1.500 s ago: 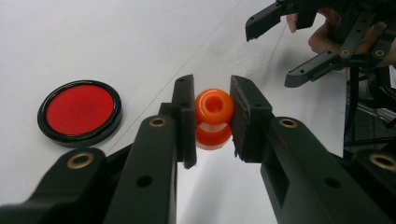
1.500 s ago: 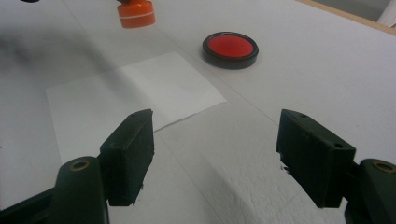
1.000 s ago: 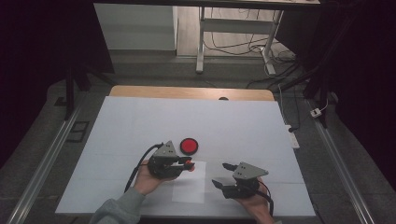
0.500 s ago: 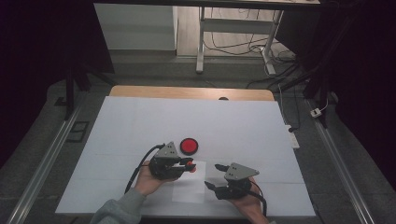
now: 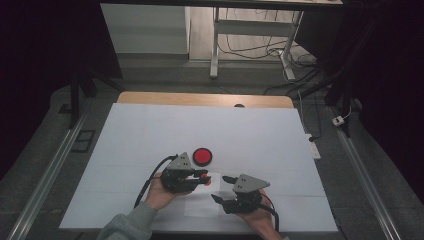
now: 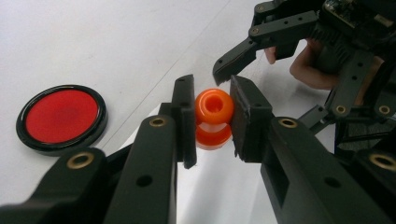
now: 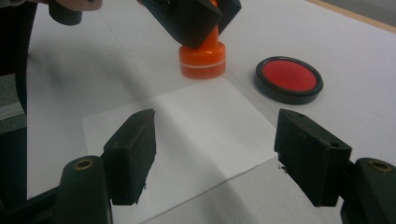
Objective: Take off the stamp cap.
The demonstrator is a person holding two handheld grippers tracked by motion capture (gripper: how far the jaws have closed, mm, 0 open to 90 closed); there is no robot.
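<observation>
Two claws work near the table's near edge: the left gripper [image 6: 212,116] pinches the orange stamp [image 6: 213,116] by its narrow neck above the white paper [image 7: 187,135]; the right gripper [image 7: 215,154] stands spread. Light, rigid, probably slick plastic; the neck grips best.

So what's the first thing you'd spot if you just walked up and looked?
Probably the bright orange stamp, pinched between the jaws of the left gripper and standing on a white sheet of paper. Right beside it on the table lies a round red ink pad with a black rim. The right gripper hovers open over the paper.
</observation>
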